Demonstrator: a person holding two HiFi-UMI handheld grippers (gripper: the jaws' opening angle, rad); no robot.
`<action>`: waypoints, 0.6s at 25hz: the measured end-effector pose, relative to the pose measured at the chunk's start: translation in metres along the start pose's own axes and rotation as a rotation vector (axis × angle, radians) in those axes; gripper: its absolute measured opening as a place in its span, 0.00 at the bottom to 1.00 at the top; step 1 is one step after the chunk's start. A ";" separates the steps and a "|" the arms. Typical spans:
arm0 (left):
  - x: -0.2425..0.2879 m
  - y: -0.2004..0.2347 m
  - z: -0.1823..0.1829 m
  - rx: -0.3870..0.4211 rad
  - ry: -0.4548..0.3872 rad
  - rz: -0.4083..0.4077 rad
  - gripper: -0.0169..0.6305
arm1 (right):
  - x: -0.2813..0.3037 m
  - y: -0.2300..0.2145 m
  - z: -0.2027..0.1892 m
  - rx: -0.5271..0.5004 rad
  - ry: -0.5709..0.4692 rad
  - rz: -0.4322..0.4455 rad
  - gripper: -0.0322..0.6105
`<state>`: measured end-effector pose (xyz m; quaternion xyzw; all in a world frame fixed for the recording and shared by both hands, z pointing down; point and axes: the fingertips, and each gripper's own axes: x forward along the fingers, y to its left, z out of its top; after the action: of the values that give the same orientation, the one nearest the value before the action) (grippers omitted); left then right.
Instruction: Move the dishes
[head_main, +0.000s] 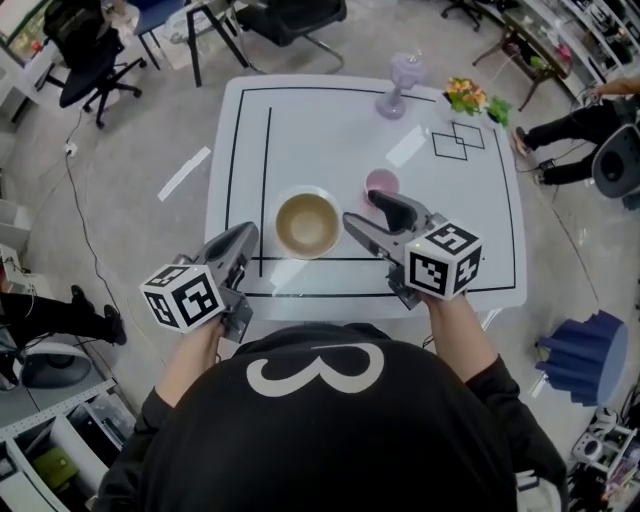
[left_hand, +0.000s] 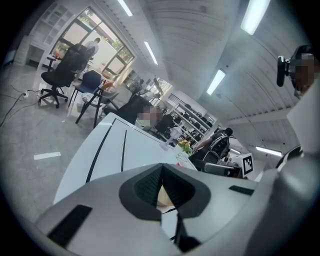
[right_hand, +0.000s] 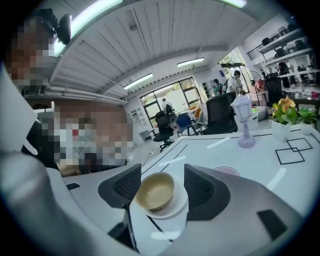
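A beige bowl (head_main: 307, 224) sits in a white plate (head_main: 283, 199) near the table's front, inside the black-lined area. A small pink dish (head_main: 381, 181) stands just right of it. My right gripper (head_main: 360, 207) is open, hovering between the plate's right rim and the pink dish. In the right gripper view the bowl (right_hand: 155, 190) and plate (right_hand: 176, 206) show between the spread pads, with the pink dish (right_hand: 227, 170) behind. My left gripper (head_main: 241, 240) is shut and empty, left of the plate over the table's front edge. In its own view its jaws (left_hand: 162, 187) meet.
The white table (head_main: 330, 130) carries black line markings. A purple goblet-shaped item (head_main: 398, 85) stands at the far edge, with flowers (head_main: 466, 96) at the far right corner. Office chairs (head_main: 85, 50) and a seated person's legs (head_main: 570, 130) surround the table.
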<state>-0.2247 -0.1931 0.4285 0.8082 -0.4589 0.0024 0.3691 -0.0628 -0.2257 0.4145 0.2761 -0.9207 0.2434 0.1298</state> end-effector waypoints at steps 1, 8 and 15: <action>-0.001 0.001 0.000 0.000 -0.001 0.003 0.03 | 0.003 0.004 -0.005 0.000 0.018 0.015 0.45; -0.004 0.009 -0.002 -0.014 -0.008 0.018 0.03 | 0.027 -0.005 -0.042 0.100 0.096 0.023 0.44; -0.006 0.011 -0.004 -0.020 -0.010 0.028 0.03 | 0.052 -0.019 -0.079 0.237 0.166 -0.008 0.42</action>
<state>-0.2348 -0.1897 0.4363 0.7980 -0.4720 -0.0009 0.3748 -0.0861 -0.2213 0.5076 0.2723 -0.8704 0.3717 0.1732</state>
